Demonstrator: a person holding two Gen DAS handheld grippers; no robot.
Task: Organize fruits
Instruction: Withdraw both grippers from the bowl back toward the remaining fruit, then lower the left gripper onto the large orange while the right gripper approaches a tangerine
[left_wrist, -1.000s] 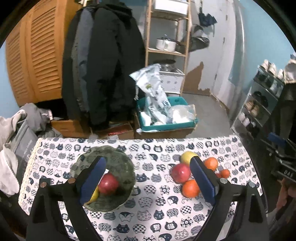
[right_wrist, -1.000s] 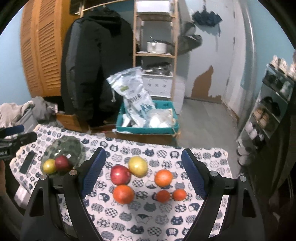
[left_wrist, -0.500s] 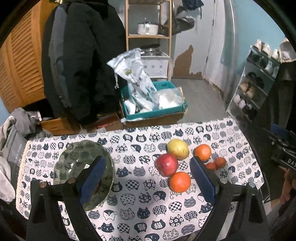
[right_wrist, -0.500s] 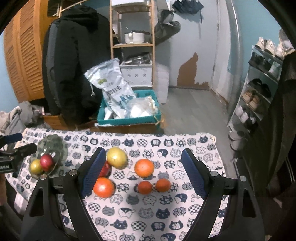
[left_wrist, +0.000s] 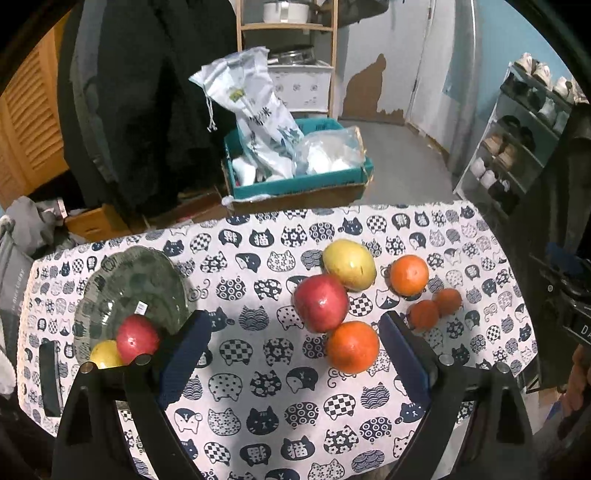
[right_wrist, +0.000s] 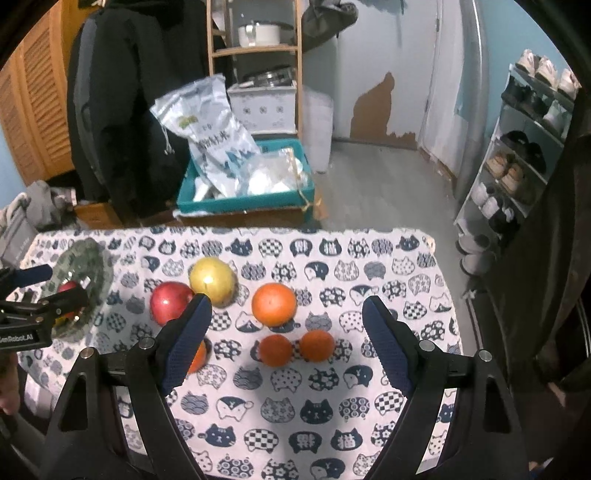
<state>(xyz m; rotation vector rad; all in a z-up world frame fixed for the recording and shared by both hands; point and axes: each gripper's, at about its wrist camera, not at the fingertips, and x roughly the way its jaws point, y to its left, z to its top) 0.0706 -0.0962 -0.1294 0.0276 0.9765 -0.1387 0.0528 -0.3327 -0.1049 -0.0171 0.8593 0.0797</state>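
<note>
Both claws spread, empty. Left gripper (left_wrist: 291, 343): red apple (left_wrist: 321, 302) and orange (left_wrist: 352, 350) between fingers. Right gripper (right_wrist: 286, 325): two small oranges (right_wrist: 295, 349) between fingers.

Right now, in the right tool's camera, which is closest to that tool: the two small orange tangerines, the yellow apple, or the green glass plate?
1. Two small orange tangerines, between its fingers.
2. Yellow apple, farther back, left.
3. Green glass plate, far left.
</note>
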